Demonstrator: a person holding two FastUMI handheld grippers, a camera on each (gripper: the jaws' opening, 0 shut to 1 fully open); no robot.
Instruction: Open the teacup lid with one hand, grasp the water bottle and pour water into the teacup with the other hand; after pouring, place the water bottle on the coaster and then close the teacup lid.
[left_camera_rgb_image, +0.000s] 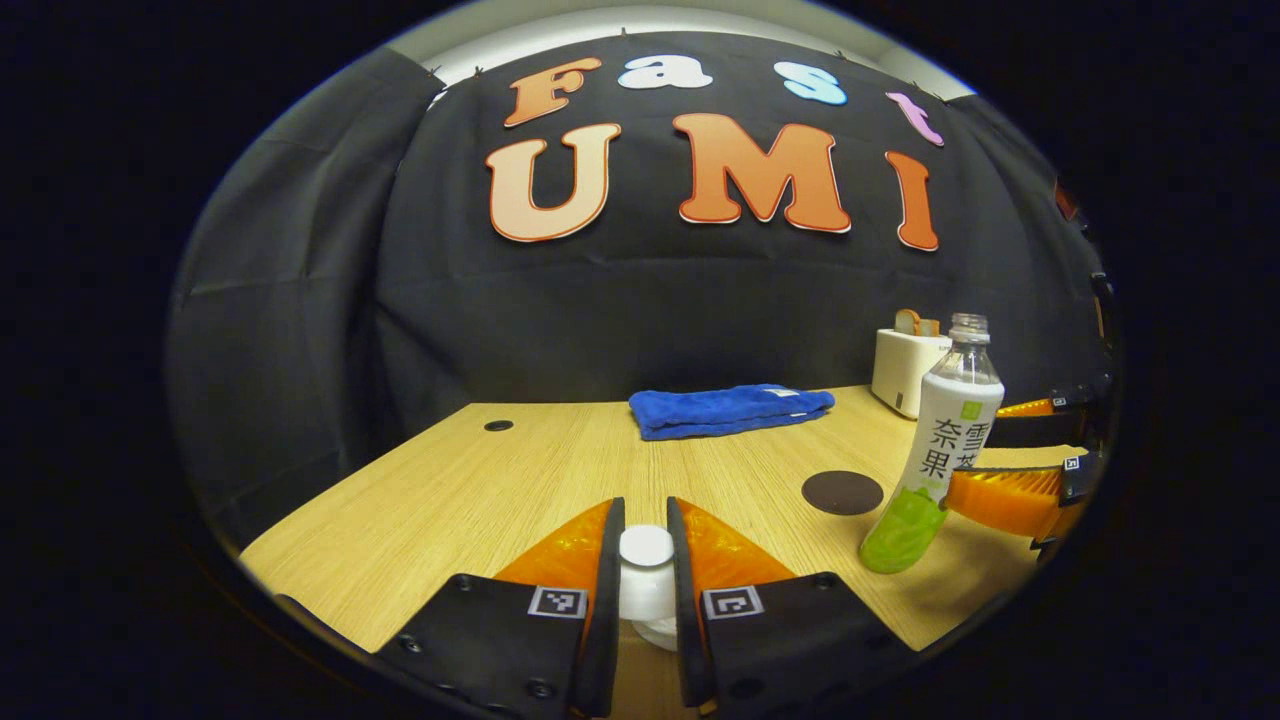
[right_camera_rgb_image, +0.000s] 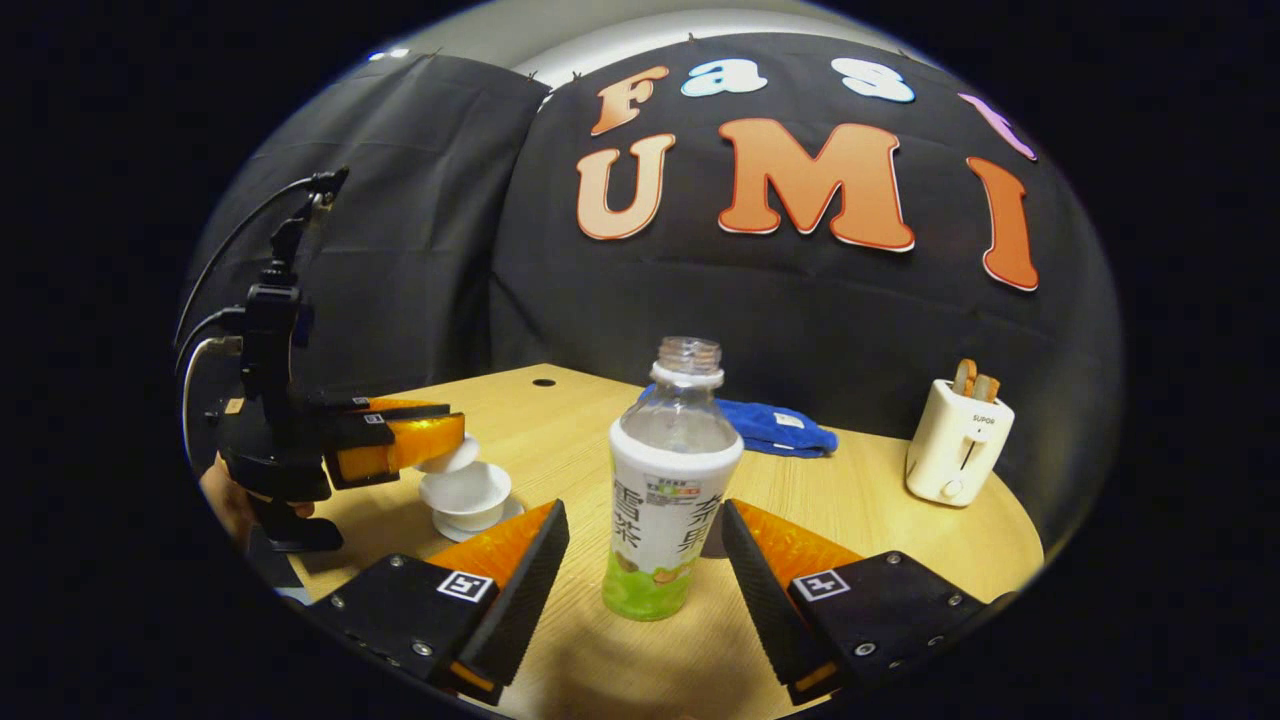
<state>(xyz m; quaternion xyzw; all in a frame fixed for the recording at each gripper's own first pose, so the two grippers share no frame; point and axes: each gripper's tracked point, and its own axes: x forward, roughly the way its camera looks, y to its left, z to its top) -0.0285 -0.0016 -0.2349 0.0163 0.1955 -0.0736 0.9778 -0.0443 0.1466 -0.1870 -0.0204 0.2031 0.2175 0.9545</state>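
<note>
Two grippers: left gripper (left_camera_rgb_image: 646, 560) pinches lid (left_camera_rgb_image: 646, 548); right gripper (right_camera_rgb_image: 645, 560) straddles water bottle (right_camera_rgb_image: 668, 490).

In the right gripper view the water bottle (right_camera_rgb_image: 672, 490) stands uncapped between the right gripper's (right_camera_rgb_image: 640, 560) wide-open fingers, with a gap on both sides. The teacup (right_camera_rgb_image: 466, 497) and left gripper (right_camera_rgb_image: 400, 445) crowd the left. The blue towel (right_camera_rgb_image: 775, 428) and toaster (right_camera_rgb_image: 958, 440) sit far off; bare table (right_camera_rgb_image: 860, 500) lies between them.
</note>
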